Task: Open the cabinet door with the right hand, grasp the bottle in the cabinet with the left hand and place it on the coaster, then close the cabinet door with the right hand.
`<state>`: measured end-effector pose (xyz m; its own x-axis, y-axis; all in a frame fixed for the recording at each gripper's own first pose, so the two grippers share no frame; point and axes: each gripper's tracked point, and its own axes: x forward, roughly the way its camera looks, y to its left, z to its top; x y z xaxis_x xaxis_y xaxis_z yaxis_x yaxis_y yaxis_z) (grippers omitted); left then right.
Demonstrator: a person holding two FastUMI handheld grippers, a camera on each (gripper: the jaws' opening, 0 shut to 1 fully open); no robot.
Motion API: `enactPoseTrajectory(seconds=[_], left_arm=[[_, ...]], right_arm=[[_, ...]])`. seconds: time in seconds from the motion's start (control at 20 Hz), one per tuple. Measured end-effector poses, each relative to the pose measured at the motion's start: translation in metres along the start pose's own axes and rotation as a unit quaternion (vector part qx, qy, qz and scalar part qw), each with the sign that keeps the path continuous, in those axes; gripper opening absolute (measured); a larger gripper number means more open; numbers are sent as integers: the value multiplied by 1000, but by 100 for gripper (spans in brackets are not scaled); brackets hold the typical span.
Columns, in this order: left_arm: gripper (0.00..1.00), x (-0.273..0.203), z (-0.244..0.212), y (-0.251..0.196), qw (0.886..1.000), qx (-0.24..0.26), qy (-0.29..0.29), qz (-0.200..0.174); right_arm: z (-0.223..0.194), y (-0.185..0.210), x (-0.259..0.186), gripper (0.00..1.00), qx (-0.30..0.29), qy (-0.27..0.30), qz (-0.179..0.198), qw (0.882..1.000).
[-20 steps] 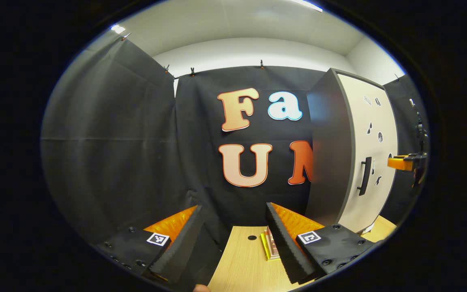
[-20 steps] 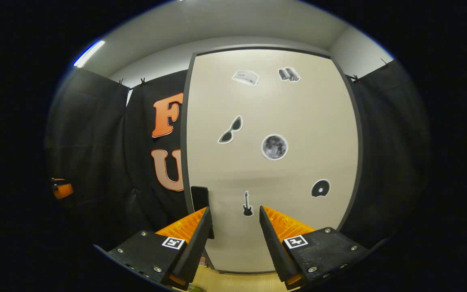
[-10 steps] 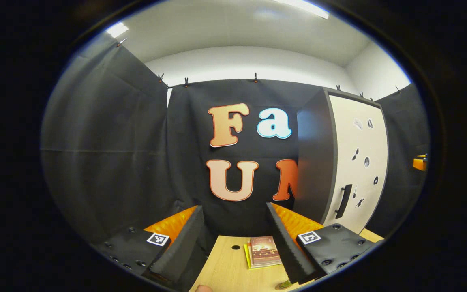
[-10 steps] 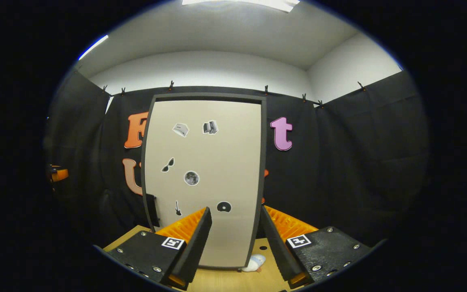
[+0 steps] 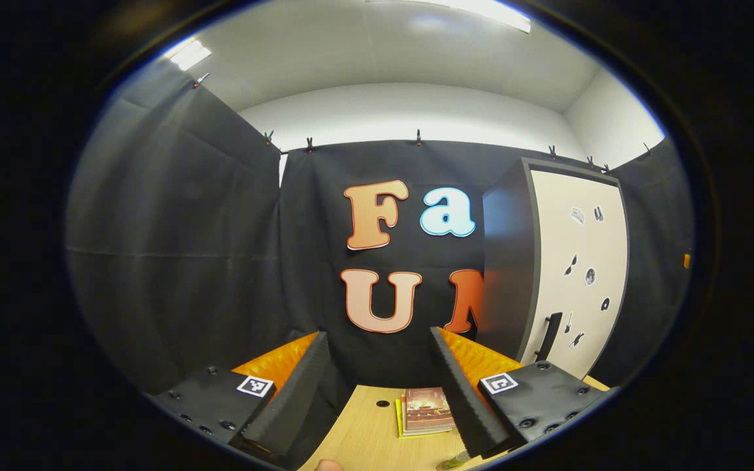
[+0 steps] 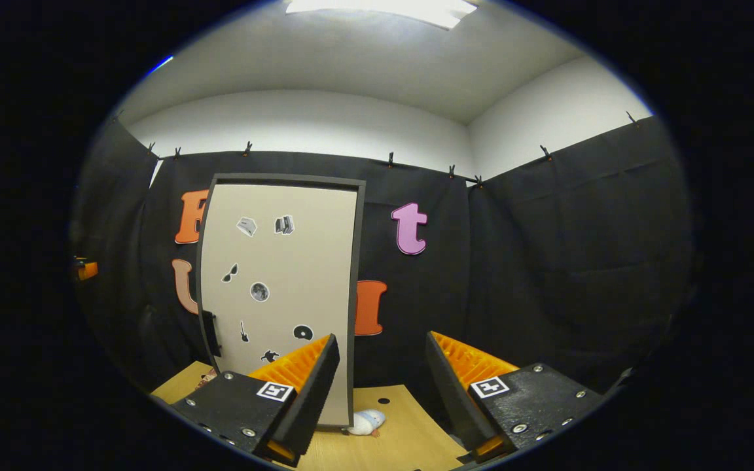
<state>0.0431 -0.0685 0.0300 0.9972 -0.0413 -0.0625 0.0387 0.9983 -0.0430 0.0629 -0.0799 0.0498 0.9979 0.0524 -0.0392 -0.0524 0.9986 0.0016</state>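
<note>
Fingers of both the left gripper and right gripper spread wide, gripping nothing (cabinet door shut).

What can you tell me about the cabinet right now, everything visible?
The cabinet is a tall upright box with dark grey sides and frame and a pale beige door, shut. Small black and grey stickers dot the door; a dark bar handle sits low on its left edge. It stands on the wooden table against the black cloth. Neither gripper touches it.
</note>
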Motion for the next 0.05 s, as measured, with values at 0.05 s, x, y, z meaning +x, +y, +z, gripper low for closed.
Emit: enactPoseTrajectory(seconds=[0.05], left_arm=[[99, -3, 2, 0, 1000, 2, -1, 2]], right_arm=[[0, -1, -1, 85, 1, 0, 3, 1000]])
